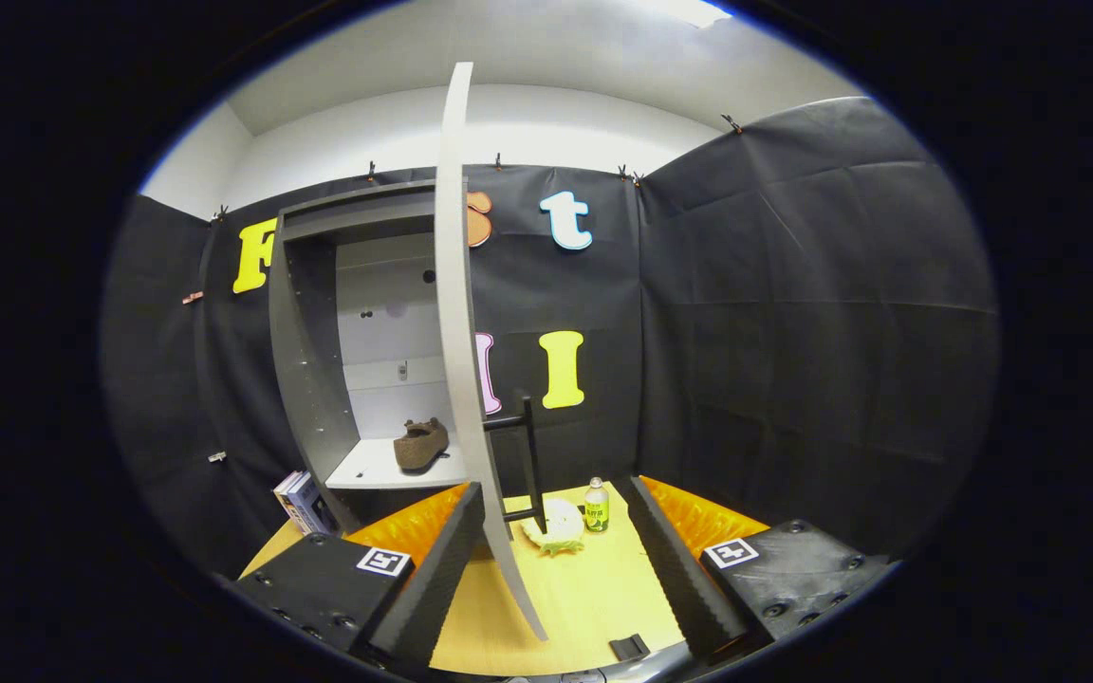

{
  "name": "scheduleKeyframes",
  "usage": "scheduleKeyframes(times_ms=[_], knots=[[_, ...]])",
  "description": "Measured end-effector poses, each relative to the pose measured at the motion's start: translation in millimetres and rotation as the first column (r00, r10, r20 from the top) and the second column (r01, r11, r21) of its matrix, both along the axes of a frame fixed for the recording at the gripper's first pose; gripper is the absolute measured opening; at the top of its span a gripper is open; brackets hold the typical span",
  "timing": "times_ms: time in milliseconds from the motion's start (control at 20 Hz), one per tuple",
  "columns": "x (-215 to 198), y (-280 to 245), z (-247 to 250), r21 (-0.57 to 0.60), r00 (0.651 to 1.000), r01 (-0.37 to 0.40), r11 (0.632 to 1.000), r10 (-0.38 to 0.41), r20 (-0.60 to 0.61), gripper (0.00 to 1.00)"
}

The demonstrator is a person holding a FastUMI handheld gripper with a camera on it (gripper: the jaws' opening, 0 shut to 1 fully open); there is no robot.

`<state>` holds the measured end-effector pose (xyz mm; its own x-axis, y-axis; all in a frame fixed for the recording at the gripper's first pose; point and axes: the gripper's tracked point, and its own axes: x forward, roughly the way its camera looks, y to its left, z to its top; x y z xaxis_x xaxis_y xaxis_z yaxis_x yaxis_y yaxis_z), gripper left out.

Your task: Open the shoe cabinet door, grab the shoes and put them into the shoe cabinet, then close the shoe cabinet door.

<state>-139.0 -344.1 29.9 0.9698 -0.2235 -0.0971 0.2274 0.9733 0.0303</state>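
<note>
Tool (554,560): fingers spread wide, holding nothing. The free edge of the cabinet door passes between them, close beside the left finger (437,579); whether it touches that finger cannot be told. A broad gap lies between the door and the right finger (670,569).

Shoe cabinet (305,379): dark carcass, pale interior, standing on the counter (584,598) ahead and left of the tool. Front fully exposed.

Door (459,332): pale panel, swung out edge-on toward the tool, its lower corner over the counter between the fingers. A dark bar handle (527,455) projects from its right face.

Shoe (421,444): brown, lying on the cabinet's bottom shelf (366,470), near the shelf's right side, just behind the door edge. Shelf room to its left is free.

Counter items: boxes (300,501) leaning at the cabinet's left foot; a pale bundle (554,526) and a small bottle (596,506) beyond the fingers, right of the door; a small dark object (629,647) near the right finger's base.
</note>
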Motion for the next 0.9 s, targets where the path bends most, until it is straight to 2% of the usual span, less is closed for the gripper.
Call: scheduleKeyframes(times_ms=[550, 900], knots=[[42, -21, -15, 0.021, 0.995, -0.080, 0.997, 0.081, -0.055, 0.97], [44, -14, -15, 0.066, 0.992, -0.112, 0.992, 0.115, -0.045, 0.97]])
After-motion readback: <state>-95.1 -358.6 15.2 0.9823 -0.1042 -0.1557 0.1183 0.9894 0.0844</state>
